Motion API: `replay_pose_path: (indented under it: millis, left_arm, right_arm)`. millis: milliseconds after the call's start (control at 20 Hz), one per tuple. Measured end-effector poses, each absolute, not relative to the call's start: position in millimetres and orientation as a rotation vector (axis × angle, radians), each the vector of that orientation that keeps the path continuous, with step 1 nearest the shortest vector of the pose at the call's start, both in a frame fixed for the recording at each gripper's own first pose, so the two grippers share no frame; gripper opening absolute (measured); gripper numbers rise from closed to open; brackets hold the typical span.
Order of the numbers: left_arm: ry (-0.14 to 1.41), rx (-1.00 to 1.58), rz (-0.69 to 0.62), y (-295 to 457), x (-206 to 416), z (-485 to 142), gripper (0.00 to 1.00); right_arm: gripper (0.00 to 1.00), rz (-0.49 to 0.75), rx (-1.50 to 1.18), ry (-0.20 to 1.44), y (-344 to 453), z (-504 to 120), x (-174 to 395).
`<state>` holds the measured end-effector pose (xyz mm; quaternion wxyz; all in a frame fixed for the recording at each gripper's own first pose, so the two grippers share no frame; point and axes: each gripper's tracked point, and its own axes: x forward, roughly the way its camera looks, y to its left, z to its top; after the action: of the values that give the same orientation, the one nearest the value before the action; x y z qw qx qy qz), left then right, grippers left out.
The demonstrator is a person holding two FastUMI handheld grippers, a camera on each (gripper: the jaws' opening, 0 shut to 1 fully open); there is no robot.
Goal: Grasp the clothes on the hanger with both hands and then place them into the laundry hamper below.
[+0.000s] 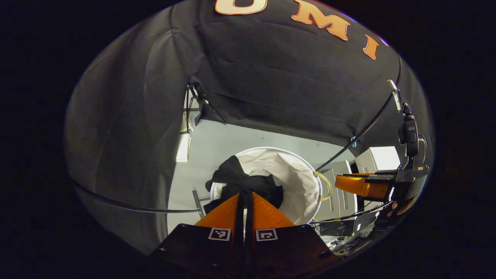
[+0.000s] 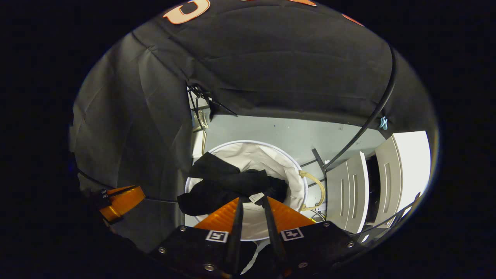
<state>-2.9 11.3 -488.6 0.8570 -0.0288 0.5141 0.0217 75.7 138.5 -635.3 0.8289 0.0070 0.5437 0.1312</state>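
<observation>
**Garment at hamper rim**

The black garment lies crumpled, partly inside the white laundry hamper and draped over its near-left rim. The hamper stands on a grey floor beside white cabinets. The left gripper fingers clamp the cloth. The right gripper fingers stand slightly apart at the garment.
</observation>
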Motion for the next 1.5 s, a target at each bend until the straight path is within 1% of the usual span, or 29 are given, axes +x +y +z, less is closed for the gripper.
replay_pose_path:
  millis: [50, 150, 200, 300, 350, 400, 550, 700, 750, 900, 1000, 1050, 1200, 1250, 1300, 1400, 1450, 1500]
  left_arm:
    - [1.077, -0.057, 0.044, 18.4, 2.9, -478.9, 0.10]
    - [1.068, -0.045, 0.036, 28.2, 9.4, -471.4, 0.10]
    - [1.064, -0.039, 0.033, 32.2, 13.3, -466.4, 0.10]
    - [1.056, -0.031, 0.024, 41.2, 22.6, -454.6, 0.10]
    - [1.052, -0.024, 0.018, 44.7, 22.9, -451.3, 0.10]
    - [1.045, -0.015, 0.012, 42.3, 23.8, -451.6, 0.10]
    - [1.007, 0.008, 0.001, 40.0, 19.8, -433.3, 0.10]
    - [0.932, 0.061, -0.003, 48.0, 34.0, -405.0, 0.10]
    - [0.903, 0.077, -0.008, 51.2, 34.5, -394.8, 0.15]
    - [0.828, 0.124, -0.020, 52.9, 46.3, -358.4, 0.17]
    - [0.784, 0.141, -0.022, 49.6, 52.2, -338.3, 0.21]
    - [0.760, 0.141, -0.025, 46.9, 57.8, -327.4, 0.27]
    - [0.680, 0.126, -0.020, 44.6, 69.0, -294.3, 0.27]
    - [0.654, 0.119, -0.020, 43.2, 72.0, -279.9, 0.41]
    - [0.627, 0.122, -0.014, 45.4, 73.9, -266.6, 0.44]
    - [0.567, 0.134, -0.005, 47.7, 82.0, -241.4, 0.43]
    - [0.538, 0.141, -0.004, 48.3, 89.0, -225.3, 0.46]
    - [0.510, 0.138, -0.008, 45.6, 92.9, -209.3, 0.55]
  right_arm:
    - [0.40, 0.271, 0.012, 1.153, 139.5, -634.2, 72.2]
    - [0.49, 0.258, 0.007, 1.149, 140.5, -630.6, 64.8]
    - [0.72, 0.246, 0.004, 1.149, 139.0, -626.6, 60.5]
    - [0.87, 0.224, 0.017, 1.139, 138.4, -619.8, 58.0]
    - [0.82, 0.214, 0.030, 1.128, 138.7, -612.0, 56.8]
    - [0.93, 0.200, 0.033, 1.115, 135.8, -604.4, 57.7]
    - [0.94, 0.169, 0.019, 1.050, 123.3, -576.6, 61.9]
    - [0.94, 0.140, 0.017, 0.976, 116.3, -542.6, 66.2]
    - [0.94, 0.133, 0.021, 0.949, 113.5, -529.7, 67.1]
    - [0.94, 0.106, 0.026, 0.885, 102.7, -496.0, 66.1]
    - [0.94, 0.081, 0.032, 0.842, 93.0, -471.9, 64.8]
    - [0.94, 0.067, 0.038, 0.820, 88.8, -459.4, 64.0]
    - [0.94, 0.032, 0.052, 0.745, 74.8, -414.9, 64.3]
    - [0.94, 0.023, 0.052, 0.716, 68.1, -398.5, 64.6]
    - [0.94, 0.014, 0.050, 0.681, 64.1, -381.8, 65.2]
    - [0.94, 0.000, 0.040, 0.613, 55.7, -347.7, 68.5]
    - [0.94, -0.006, 0.038, 0.580, 54.0, -330.3, 68.6]
    - [0.94, -0.008, 0.038, 0.547, 50.7, -312.6, 69.0]
